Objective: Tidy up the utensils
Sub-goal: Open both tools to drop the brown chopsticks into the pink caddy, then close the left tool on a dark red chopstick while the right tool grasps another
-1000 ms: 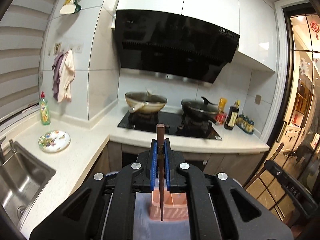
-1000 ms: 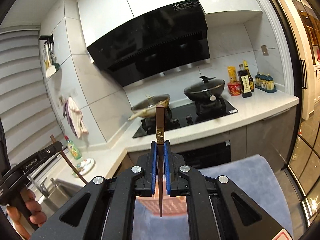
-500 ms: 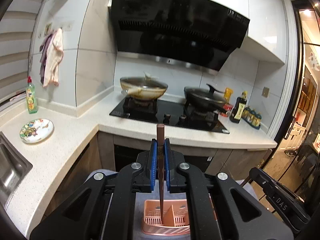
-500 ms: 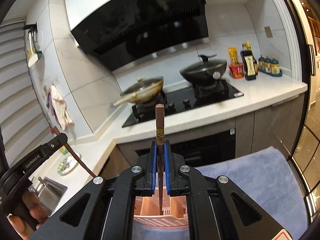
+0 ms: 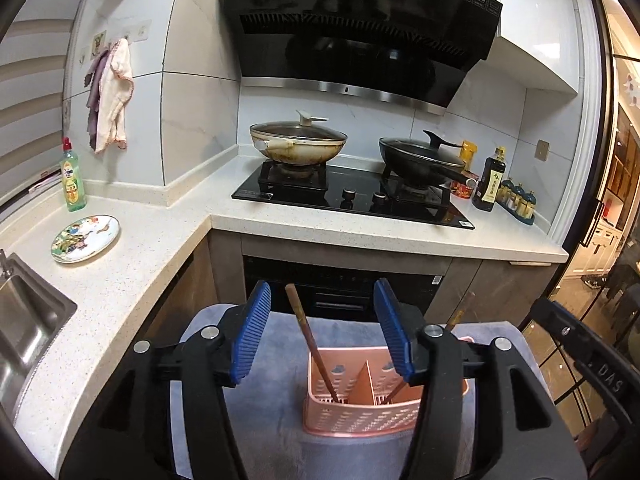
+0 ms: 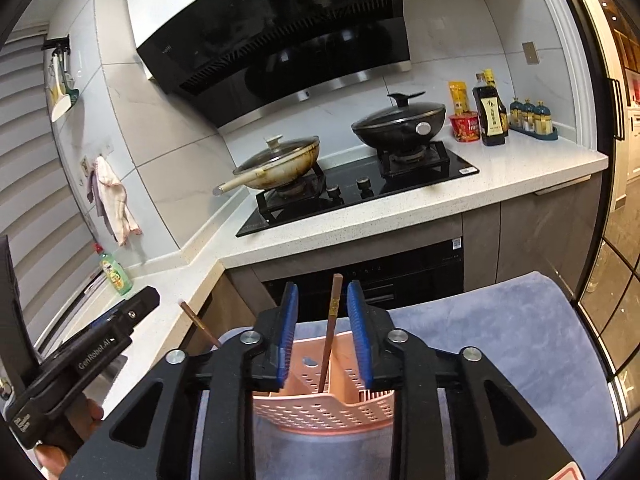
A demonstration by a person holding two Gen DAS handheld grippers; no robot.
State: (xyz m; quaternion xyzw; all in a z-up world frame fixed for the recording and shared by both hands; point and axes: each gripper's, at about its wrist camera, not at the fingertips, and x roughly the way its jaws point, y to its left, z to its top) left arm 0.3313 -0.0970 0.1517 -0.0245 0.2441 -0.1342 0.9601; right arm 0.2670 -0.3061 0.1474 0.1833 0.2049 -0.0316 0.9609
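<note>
A pink perforated utensil basket [image 5: 360, 412] stands on a blue-grey mat [image 5: 272, 412]. One brown chopstick [image 5: 308, 336] stands in its left compartment, between the jaws of my open left gripper [image 5: 322, 332] and free of them. A second chopstick [image 5: 460, 312] leans in the right compartment. In the right wrist view the basket [image 6: 320, 412] holds a chopstick [image 6: 330, 328] upright between the jaws of my open right gripper [image 6: 322, 332], touching neither pad. The other chopstick [image 6: 200, 324] shows at the left beside the left gripper's body [image 6: 80, 360].
A white counter [image 5: 132, 248] runs along the left with a sink [image 5: 24, 320], a patterned plate [image 5: 85, 233] and a green soap bottle [image 5: 72, 176]. A black hob [image 5: 352, 196] carries two lidded woks. Bottles [image 5: 490, 180] stand at the right. Cabinets face the mat.
Both grippers have lowered toward the basket and opened. Each chopstick has left its gripper and now stands in the basket.
</note>
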